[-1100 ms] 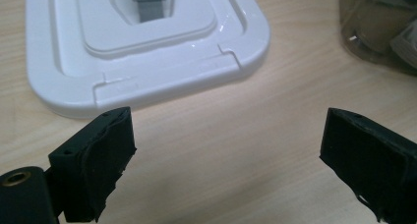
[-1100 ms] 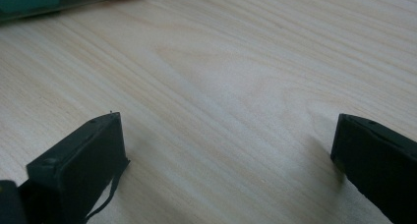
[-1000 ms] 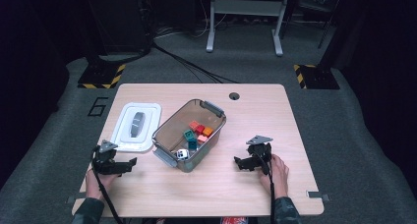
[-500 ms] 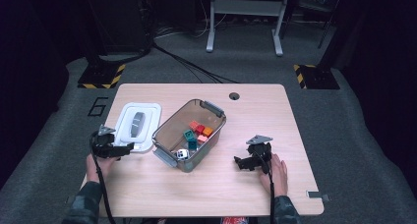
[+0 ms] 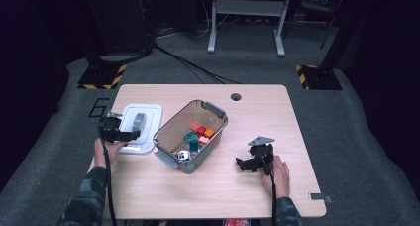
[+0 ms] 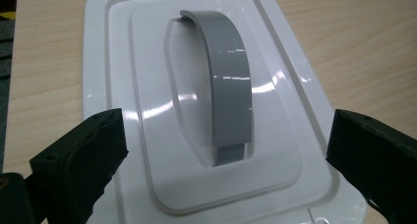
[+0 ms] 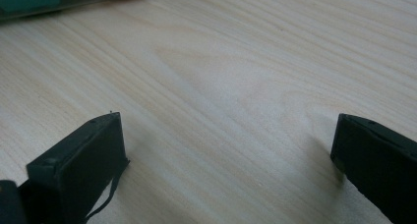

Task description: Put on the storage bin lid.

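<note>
Reaching for: the white lid point(image 5: 141, 128), which lay flat near the table's point(image 5: 257, 112) left edge, just beside the open bin point(image 5: 190, 136).
Left gripper: the left gripper point(image 5: 130, 135) hovered over the near end of the lid; its jaws had just been opening and stood wide apart in the left gripper view, with nothing pressed between them.
Right gripper: the right gripper point(image 5: 241, 165) rested low toward the near right part of the table, jaws spread over bare wood, gripping nothing.
Lid handling: it looked like thin, glossy, moulded plastic, so probably light, fairly stiff and slippery on its flat faces; the broad rim seemed too wide for an easy pinch.
Where to hold: the grey arched handle point(image 6: 227, 81) rose along the lid's middle from a recess; closing across that strap looked the surest grip, judged from its narrow width.
Container: the clear bin sat at the table's centre, turned askew, with grey latches at both ends.
Contents: small coloured blocks point(image 5: 198, 132), red, orange and teal, plus a white piece point(image 5: 183, 155) toward the near end.
</note>
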